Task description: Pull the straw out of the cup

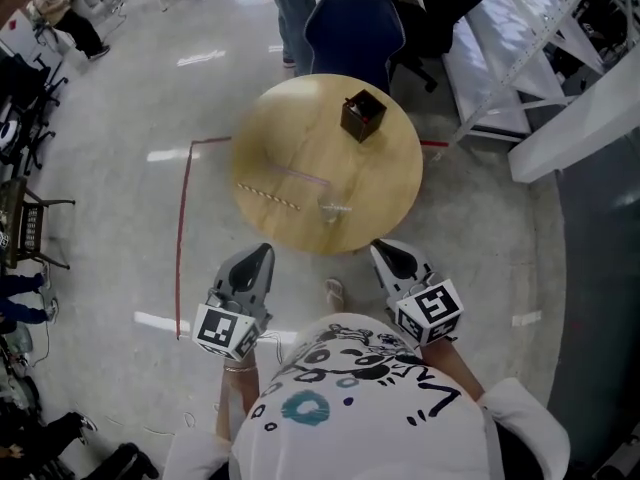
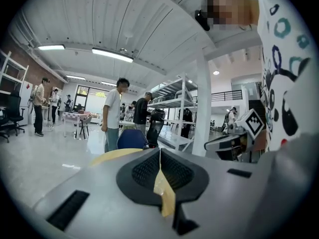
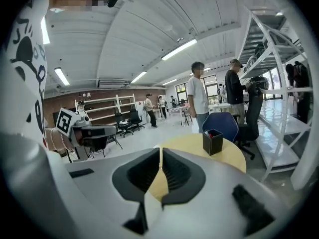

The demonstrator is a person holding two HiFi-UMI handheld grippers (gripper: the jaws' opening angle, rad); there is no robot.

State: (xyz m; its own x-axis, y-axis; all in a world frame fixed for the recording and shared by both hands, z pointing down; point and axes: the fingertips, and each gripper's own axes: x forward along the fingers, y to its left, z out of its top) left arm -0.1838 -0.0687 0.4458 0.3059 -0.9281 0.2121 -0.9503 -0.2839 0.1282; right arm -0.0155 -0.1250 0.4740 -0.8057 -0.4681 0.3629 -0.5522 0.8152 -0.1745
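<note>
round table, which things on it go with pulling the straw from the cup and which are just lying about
Job: clear cup; striped straw and pink straw, both flat on the table; left gripper, right gripper, shut.
Lying about: dark box.

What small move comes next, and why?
Probably ease the right gripper forward toward the clear cup on the table and open its jaws. It and the left gripper hang short of the table, jaws shut and empty; the cup stands nearer the right.
</note>
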